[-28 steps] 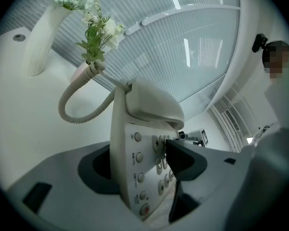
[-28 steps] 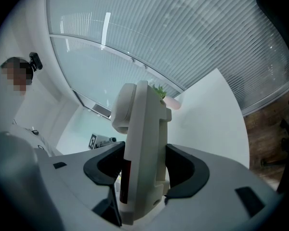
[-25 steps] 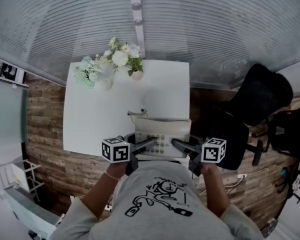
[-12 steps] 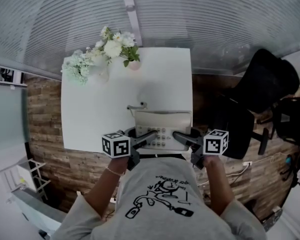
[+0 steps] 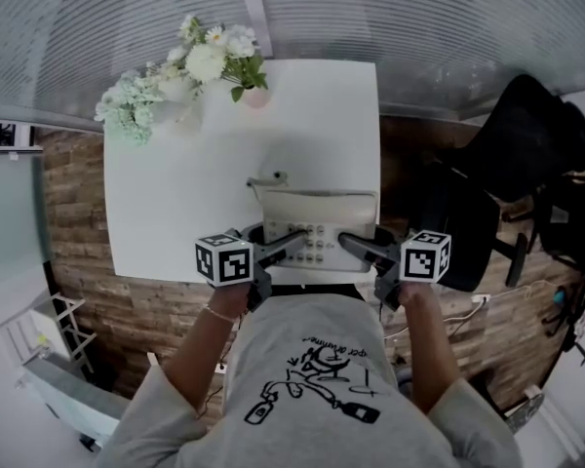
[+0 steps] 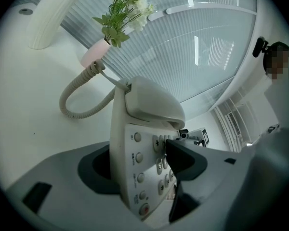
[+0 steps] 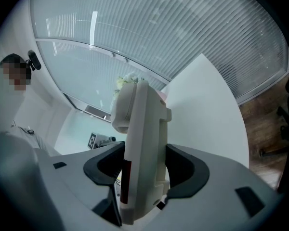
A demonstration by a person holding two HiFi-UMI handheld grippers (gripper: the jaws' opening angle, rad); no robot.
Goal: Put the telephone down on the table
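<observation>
Clamping the telephone [image 5: 317, 208], left gripper [image 5: 294, 243] and right gripper [image 5: 350, 245] jaws hang by white table [image 5: 175, 193] on wood floor [image 5: 73, 213].

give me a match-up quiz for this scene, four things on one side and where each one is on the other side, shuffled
Things:
1. telephone
2. flowers
3. office chair
4. coiled cord

Places:
a. far left corner of the table
b. on the floor, right of the table
c. loops out from the telephone's far left corner
d. gripped by the left claw and right claw at the table's near edge

Pairs: 1-d, 2-a, 3-b, 4-c
</observation>
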